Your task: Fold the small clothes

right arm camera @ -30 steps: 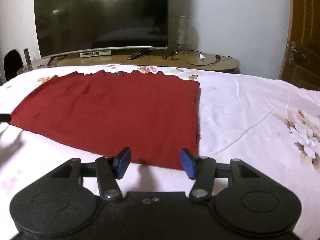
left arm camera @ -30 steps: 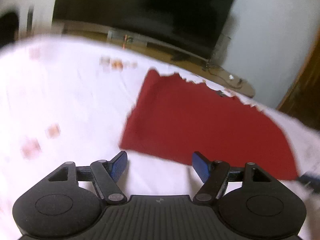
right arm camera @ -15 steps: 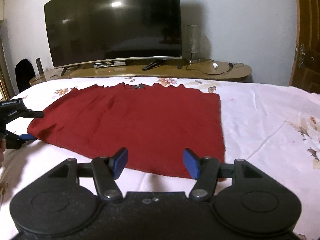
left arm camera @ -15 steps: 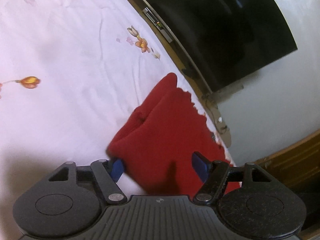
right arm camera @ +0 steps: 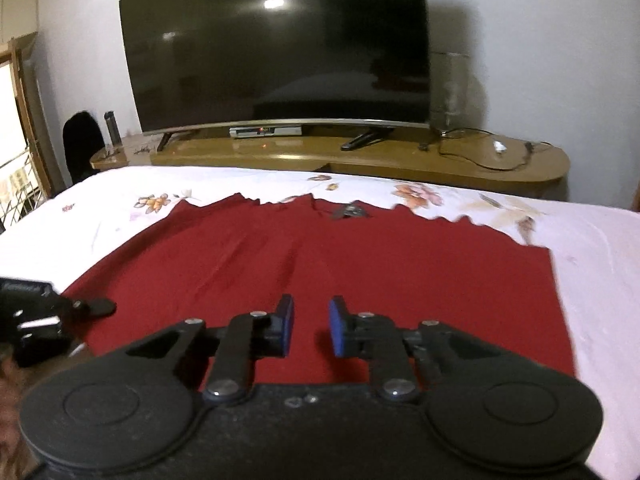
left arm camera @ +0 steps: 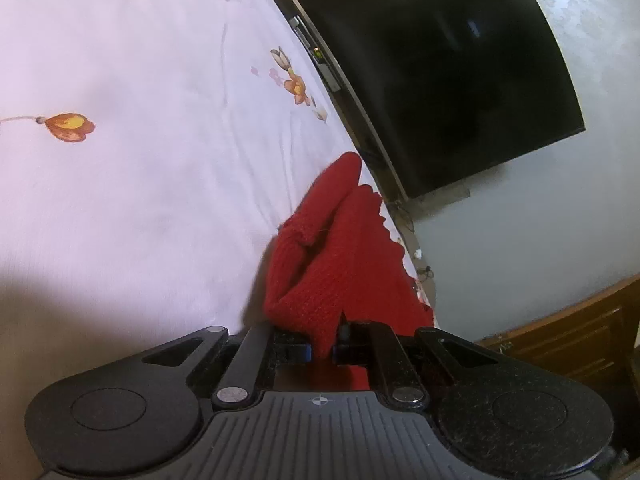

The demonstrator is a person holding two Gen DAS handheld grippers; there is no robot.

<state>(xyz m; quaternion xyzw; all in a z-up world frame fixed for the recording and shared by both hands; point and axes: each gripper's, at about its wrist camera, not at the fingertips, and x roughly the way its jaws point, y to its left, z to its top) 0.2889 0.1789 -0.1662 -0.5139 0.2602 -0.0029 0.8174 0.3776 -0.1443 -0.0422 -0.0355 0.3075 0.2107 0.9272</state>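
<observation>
Bedroom: a bed with a white flowered sheet (right arm camera: 600, 264), and beyond its far edge a dark television (right arm camera: 276, 52) on a low wooden stand (right arm camera: 360, 156). The red knit garment (right arm camera: 360, 264) lies spread flat on the sheet, scalloped edge toward the stand.

Left gripper (left arm camera: 321, 350): I see its jaws have just been closing, and they are now clenched on a bunched corner of the garment, with the knit puckered up in front of them. In the right wrist view the same tool sits at the garment's left corner.

Right gripper (right arm camera: 311, 330): its jaws have also just been closing. They stand narrow with a gap between the blue pads, over the near hem. I cannot tell whether any cloth is caught; none shows between the pads, so I read it as not yet gripping.

Risks as I judge them:
- If the right jaws shut above the fabric and I lift, only the left corner rises and the fold goes skewed.
- The left bite looks like a thick gather; it may take both layers or slip out of the loose knit.
- Uneven lift could drag the whole piece across the sheet.
</observation>
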